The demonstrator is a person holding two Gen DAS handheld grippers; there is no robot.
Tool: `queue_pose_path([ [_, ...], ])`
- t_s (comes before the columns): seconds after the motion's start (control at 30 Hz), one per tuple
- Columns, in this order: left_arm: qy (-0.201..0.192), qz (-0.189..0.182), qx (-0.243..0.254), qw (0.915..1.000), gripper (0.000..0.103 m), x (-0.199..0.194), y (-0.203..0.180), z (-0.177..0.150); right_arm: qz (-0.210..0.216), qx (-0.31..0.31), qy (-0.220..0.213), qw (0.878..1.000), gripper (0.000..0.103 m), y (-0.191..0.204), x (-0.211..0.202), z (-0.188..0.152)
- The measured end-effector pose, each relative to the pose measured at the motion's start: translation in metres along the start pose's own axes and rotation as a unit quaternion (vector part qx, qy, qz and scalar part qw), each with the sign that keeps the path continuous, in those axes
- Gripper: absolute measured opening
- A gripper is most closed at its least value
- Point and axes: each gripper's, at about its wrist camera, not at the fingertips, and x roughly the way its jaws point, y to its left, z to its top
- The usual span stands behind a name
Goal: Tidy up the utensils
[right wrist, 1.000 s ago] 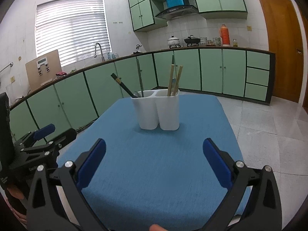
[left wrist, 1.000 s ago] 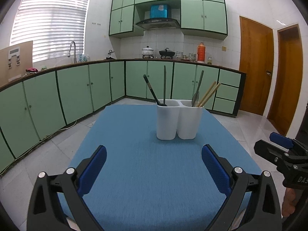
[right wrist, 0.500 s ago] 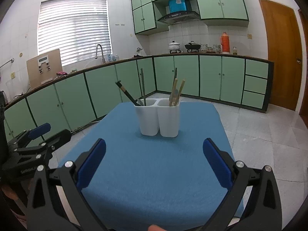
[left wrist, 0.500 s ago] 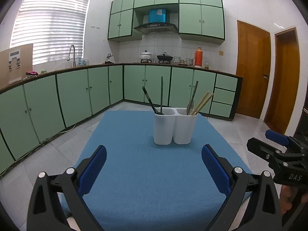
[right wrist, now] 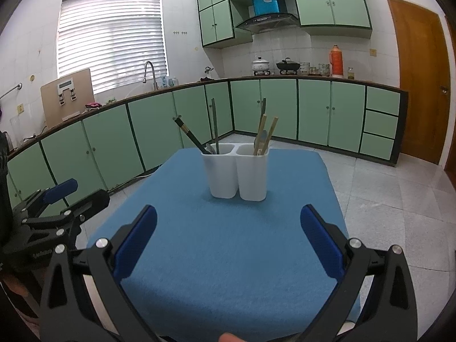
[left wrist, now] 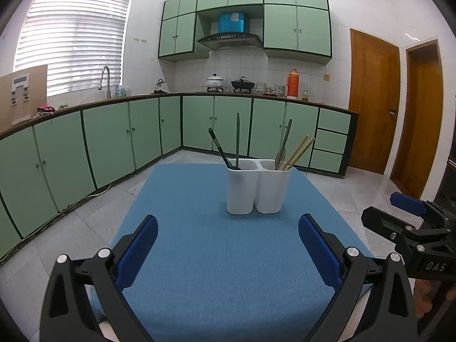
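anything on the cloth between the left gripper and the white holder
Nothing: in the left wrist view only bare blue cloth lies between the left gripper and the white holder.

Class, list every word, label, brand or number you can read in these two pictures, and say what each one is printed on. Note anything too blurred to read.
"DAS": white letters on the black body of the right gripper, seen from the left wrist view.
Pale lettering on the body of the left gripper, seen from the right wrist view: too blurred to read.
White label on the blue box above the range hood: too small to read.
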Motion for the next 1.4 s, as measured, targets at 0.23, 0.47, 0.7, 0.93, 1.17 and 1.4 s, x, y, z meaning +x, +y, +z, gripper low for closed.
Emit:
queue_pose_path([
  [0.23,0.002,0.001,0.002,1.0,0.097,0.0014,-0.0004,-0.0005,0.002,-0.001,0.004,1.0,0.098,0.001,0.0028,-0.0011],
  [0.47,0.001,0.002,0.002,1.0,0.097,0.0013,-0.0003,-0.0014,0.003,-0.002,0.004,1.0,0.098,0.0009,0.0026,-0.0011],
  [0.7,0.0,0.002,0.001,1.0,0.097,0.0009,0.0,-0.0019,0.003,-0.002,0.003,1.0,0.098,0.0015,0.0011,-0.0001],
  [0.93,-0.002,0.003,0.0,1.0,0.097,0.0005,0.0006,-0.0015,0.003,-0.003,0.002,1.0,0.098,0.0012,0.0,0.0011],
  [1.17,-0.002,0.003,0.0,1.0,0.097,0.0005,0.0009,-0.0018,0.003,-0.002,0.001,1.0,0.098,0.0017,0.0003,0.001],
  [1.4,-0.002,0.003,0.0,1.0,0.097,0.0006,0.0011,-0.0019,0.003,-0.003,0.001,1.0,0.098,0.0017,0.0005,0.0011],
])
